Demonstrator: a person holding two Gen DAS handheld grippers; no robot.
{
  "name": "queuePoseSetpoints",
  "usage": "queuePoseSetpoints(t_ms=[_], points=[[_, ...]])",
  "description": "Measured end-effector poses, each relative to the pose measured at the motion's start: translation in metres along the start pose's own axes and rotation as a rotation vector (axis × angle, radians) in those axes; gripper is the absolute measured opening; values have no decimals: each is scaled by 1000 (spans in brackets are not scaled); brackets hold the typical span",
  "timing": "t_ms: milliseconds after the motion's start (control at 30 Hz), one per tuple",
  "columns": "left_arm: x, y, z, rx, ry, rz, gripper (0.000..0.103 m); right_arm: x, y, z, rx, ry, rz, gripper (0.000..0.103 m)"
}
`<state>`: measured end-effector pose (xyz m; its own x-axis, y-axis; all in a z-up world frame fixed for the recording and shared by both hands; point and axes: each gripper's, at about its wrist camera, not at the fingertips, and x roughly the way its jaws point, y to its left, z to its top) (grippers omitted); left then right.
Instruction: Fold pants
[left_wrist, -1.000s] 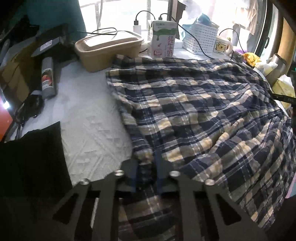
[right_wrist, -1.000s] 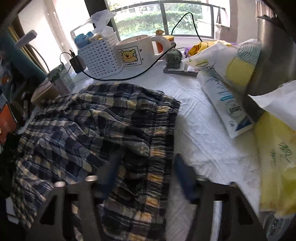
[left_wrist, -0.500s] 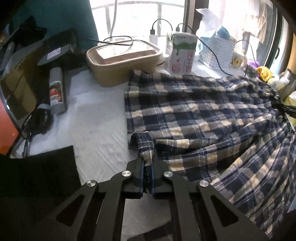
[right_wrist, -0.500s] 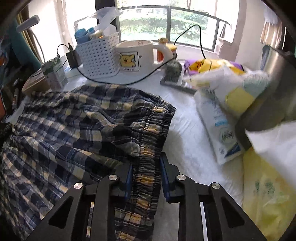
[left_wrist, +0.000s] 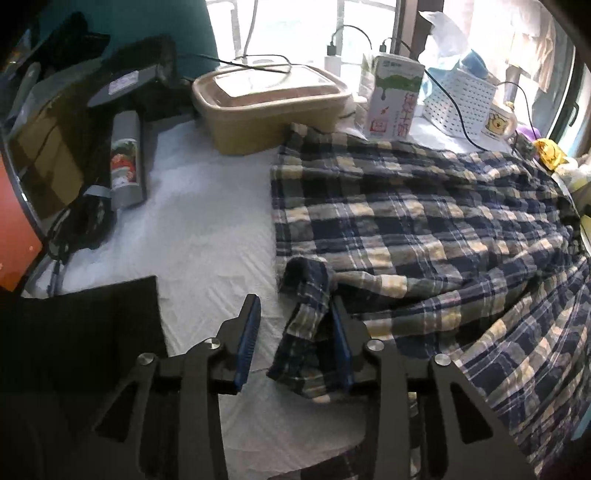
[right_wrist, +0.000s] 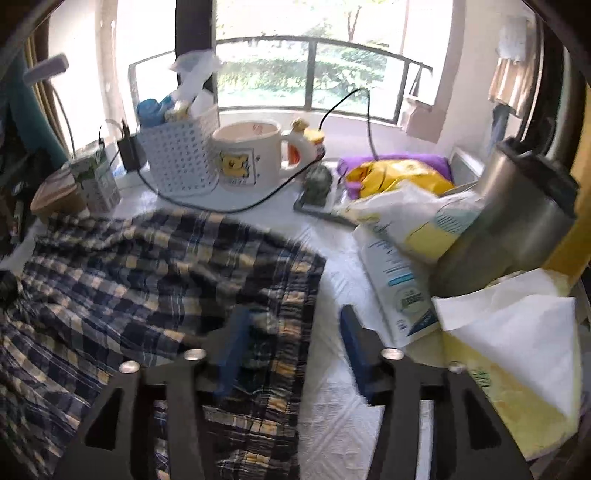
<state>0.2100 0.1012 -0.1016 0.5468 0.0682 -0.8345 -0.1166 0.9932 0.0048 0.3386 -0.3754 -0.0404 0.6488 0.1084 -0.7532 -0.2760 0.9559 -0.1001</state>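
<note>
Blue, navy and cream plaid pants (left_wrist: 424, 229) lie spread over the white table cover (left_wrist: 207, 229). My left gripper (left_wrist: 294, 301) hangs over their near left corner with its jaws opening. The crumpled hem corner (left_wrist: 306, 295) stands between the fingers and leans on the right pad, unpinched. In the right wrist view the pants (right_wrist: 147, 266) fill the left half, their elastic waistband (right_wrist: 295, 306) running down the middle. My right gripper (right_wrist: 292, 312) straddles that waistband, jaws opening, pads off the cloth.
Behind the pants stand a brown lidded box (left_wrist: 269, 107), a milk carton (left_wrist: 393, 99) and a white basket (left_wrist: 458, 99). A spray can (left_wrist: 125, 158) and a black pad (left_wrist: 81, 325) lie left. A mug (right_wrist: 247, 155), plastic bags (right_wrist: 413, 221) and a steel tumbler (right_wrist: 509, 221) crowd the right.
Half a second ago both grippers were shut on the cloth; both now stand apart, with hem corner and waistband released. The right gripper has lifted a little.
</note>
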Motion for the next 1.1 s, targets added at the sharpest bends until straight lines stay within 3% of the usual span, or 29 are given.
queuePoseSetpoints(t_ms=[100,200,467,767,1100], points=[[-8,-6,6,38,-33,27,38,-10,-1,4,12,-28,-6,64],[-14,-7,12,39,-69,0,78,-18,1,5,22,-48,-10,64],[-19,-7,14,-7,-86,-60,79,-25,5,-3,29,-50,-9,64],[-43,-18,-9,-48,-92,-102,79,-43,4,-16,50,-67,-14,64],[-84,-48,-55,34,-175,-83,79,-65,14,-49,50,-69,3,64]])
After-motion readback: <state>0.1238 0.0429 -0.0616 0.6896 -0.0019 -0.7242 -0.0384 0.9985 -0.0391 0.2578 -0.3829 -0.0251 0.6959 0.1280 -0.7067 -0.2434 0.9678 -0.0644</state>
